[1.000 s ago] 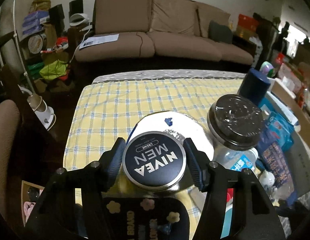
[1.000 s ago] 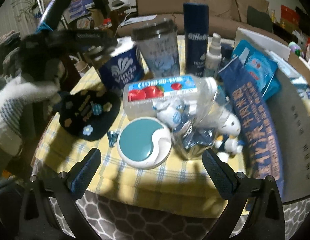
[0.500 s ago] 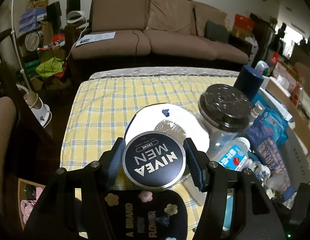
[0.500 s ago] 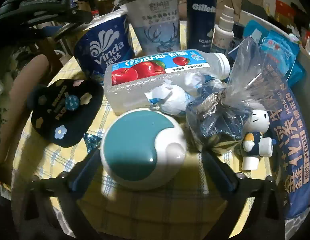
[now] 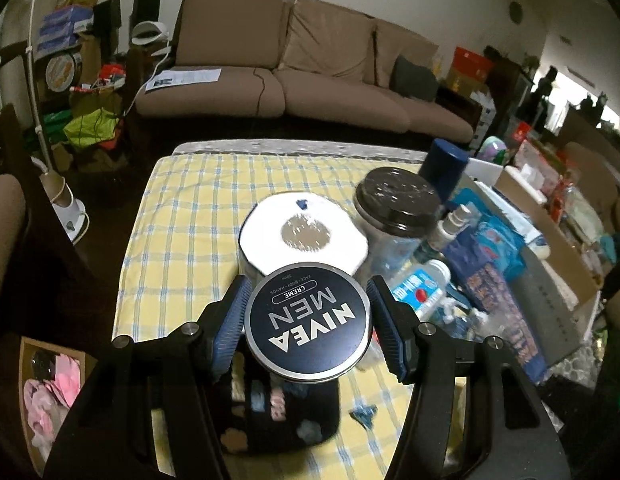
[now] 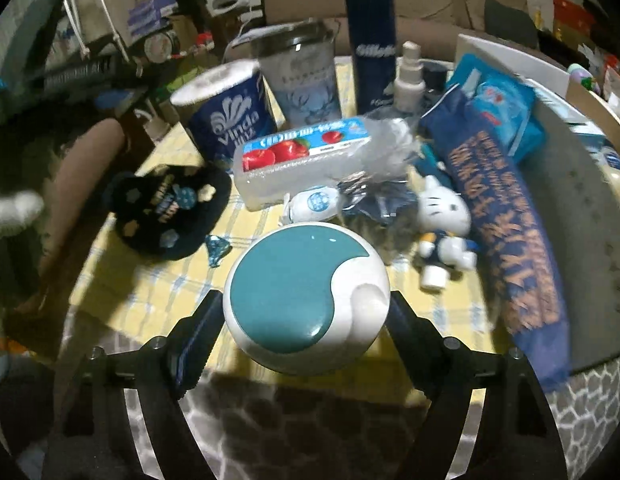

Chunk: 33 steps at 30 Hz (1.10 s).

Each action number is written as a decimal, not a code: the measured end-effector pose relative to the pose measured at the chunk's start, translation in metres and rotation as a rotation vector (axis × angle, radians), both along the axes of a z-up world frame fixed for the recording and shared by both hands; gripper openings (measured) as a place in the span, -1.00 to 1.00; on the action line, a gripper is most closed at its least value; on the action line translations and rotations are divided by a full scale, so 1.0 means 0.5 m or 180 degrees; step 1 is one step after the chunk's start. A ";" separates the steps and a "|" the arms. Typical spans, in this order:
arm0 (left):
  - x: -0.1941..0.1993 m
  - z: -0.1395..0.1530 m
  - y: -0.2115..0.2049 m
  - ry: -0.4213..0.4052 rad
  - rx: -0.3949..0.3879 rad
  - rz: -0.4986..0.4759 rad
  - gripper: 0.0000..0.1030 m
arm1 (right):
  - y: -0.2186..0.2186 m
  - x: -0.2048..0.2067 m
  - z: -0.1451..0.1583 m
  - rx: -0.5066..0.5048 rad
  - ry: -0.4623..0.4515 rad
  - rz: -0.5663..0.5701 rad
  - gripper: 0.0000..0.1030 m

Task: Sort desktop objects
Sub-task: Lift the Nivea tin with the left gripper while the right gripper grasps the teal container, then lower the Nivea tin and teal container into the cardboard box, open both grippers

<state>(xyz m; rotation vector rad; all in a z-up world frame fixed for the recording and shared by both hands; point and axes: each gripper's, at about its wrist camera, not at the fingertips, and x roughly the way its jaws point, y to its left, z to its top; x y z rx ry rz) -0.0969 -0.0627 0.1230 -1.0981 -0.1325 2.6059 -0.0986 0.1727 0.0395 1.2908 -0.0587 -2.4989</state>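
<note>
My left gripper is shut on a dark blue Nivea Men creme tin and holds it above the yellow checked tablecloth, just in front of a Vinda tissue roll. My right gripper is shut on a round teal and white case, near the table's front edge. Behind it lie an apple drink bottle, a white cat figurine, a Gillette can, a lidded cup and a black flowered pouch.
Blue packets and a grey box crowd the right side. A brown sofa stands behind the table. A chair back is at the left. The far left part of the tablecloth is bare.
My right gripper moved in on the teal and white case and closed on it. My left gripper has risen a little with the Nivea tin still held.
</note>
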 end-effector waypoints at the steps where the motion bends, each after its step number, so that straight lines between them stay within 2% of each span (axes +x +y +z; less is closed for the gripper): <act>1: 0.007 0.005 0.001 -0.0006 0.0014 -0.0009 0.10 | 0.016 0.009 0.016 -0.0054 0.0025 -0.0012 0.60; 8: 0.060 0.071 0.078 0.0026 0.0090 -0.0277 0.10 | 0.102 0.042 0.117 -0.0172 0.0216 -0.0117 0.60; 15: 0.053 0.141 0.285 0.0091 0.0125 -0.0763 0.10 | 0.251 0.003 0.216 -0.0037 0.0409 -0.0363 0.60; 19: 0.015 0.148 0.423 0.0078 0.0113 -0.0977 0.10 | 0.381 -0.064 0.250 0.0127 0.0408 -0.0616 0.60; 24: -0.066 0.141 0.571 0.0021 0.0136 -0.1110 0.10 | 0.512 -0.186 0.249 0.0347 0.0311 -0.0830 0.61; 27: -0.131 0.113 0.654 -0.0049 -0.0006 -0.1136 0.10 | 0.564 -0.265 0.239 0.0353 0.0252 -0.0892 0.61; 33: -0.251 0.039 0.751 -0.0289 -0.0281 -0.1090 0.10 | 0.615 -0.428 0.197 0.0483 0.0143 -0.0873 0.61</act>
